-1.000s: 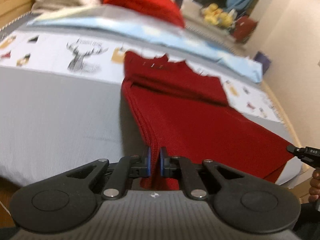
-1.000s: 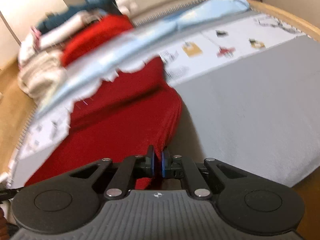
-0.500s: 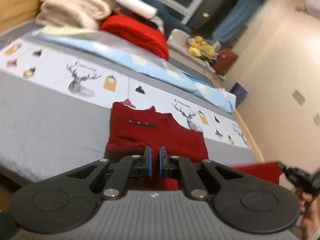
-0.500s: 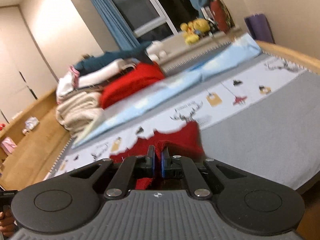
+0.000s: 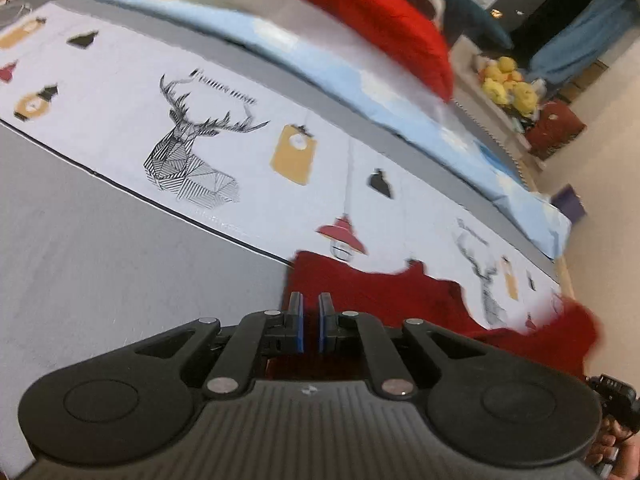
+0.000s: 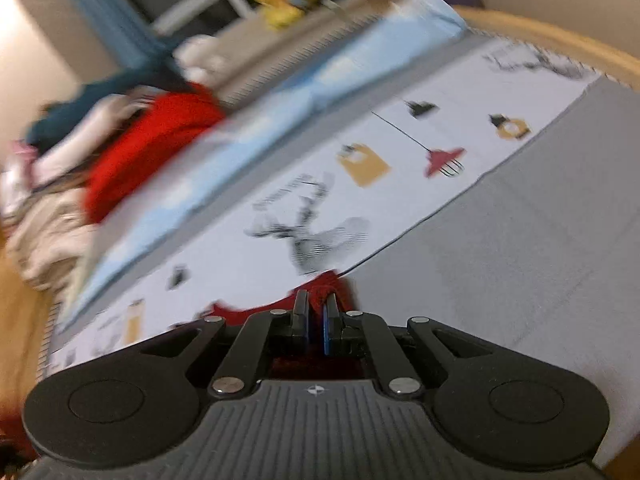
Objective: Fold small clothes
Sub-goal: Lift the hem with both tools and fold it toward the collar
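Red garment (image 5: 384,300) pinched by left gripper (image 5: 311,312), right gripper (image 6: 316,316) easing apart on it, deer-print writing blurred

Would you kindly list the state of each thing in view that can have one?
red garment: partly folded on the bed, near edge lifted.
left hand-held gripper: shut on the red garment.
right hand-held gripper: jaws opening, red cloth between them.
bed cover: spread flat.
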`<move>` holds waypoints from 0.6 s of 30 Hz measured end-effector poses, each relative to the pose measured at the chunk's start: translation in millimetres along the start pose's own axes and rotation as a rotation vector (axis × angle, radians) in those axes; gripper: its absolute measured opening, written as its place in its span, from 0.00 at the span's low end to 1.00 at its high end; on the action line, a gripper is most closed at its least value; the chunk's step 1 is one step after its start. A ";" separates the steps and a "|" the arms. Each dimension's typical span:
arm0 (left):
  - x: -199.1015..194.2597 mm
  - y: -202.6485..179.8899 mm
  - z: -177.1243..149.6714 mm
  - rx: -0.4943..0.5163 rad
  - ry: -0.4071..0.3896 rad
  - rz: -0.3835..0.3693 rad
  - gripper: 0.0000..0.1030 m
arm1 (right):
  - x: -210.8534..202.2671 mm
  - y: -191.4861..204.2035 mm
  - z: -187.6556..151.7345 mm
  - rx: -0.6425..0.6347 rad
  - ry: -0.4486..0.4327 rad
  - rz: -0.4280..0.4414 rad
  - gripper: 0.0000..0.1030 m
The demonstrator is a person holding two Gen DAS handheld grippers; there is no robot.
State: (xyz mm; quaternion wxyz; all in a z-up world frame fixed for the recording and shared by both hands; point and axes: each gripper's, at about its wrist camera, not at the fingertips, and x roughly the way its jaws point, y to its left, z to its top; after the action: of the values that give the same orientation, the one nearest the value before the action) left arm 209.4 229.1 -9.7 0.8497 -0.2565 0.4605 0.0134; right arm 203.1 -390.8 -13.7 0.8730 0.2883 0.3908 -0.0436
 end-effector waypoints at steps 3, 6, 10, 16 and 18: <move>20.0 9.6 -2.0 -0.025 0.014 0.055 0.17 | 35.5 -3.9 -5.4 -0.039 0.013 -0.045 0.13; 35.5 9.2 -7.2 -0.002 0.008 0.092 0.38 | 52.2 -13.4 -14.6 -0.071 0.039 -0.105 0.20; 67.4 11.4 -22.3 0.026 0.126 0.063 0.39 | 77.9 -27.9 -20.3 -0.070 0.115 -0.076 0.45; 85.4 10.3 -31.5 0.060 0.134 0.064 0.41 | 105.5 -24.8 -35.8 -0.053 0.211 -0.016 0.48; 85.0 9.8 -32.1 0.058 0.124 0.061 0.21 | 108.4 -19.0 -39.6 -0.082 0.203 -0.046 0.46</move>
State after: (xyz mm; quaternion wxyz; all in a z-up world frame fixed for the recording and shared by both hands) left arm 230.9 205.0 -95.2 0.8259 -0.2182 0.5199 0.0102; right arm 246.2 -369.1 -120.3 0.8387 0.2464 0.4853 -0.0184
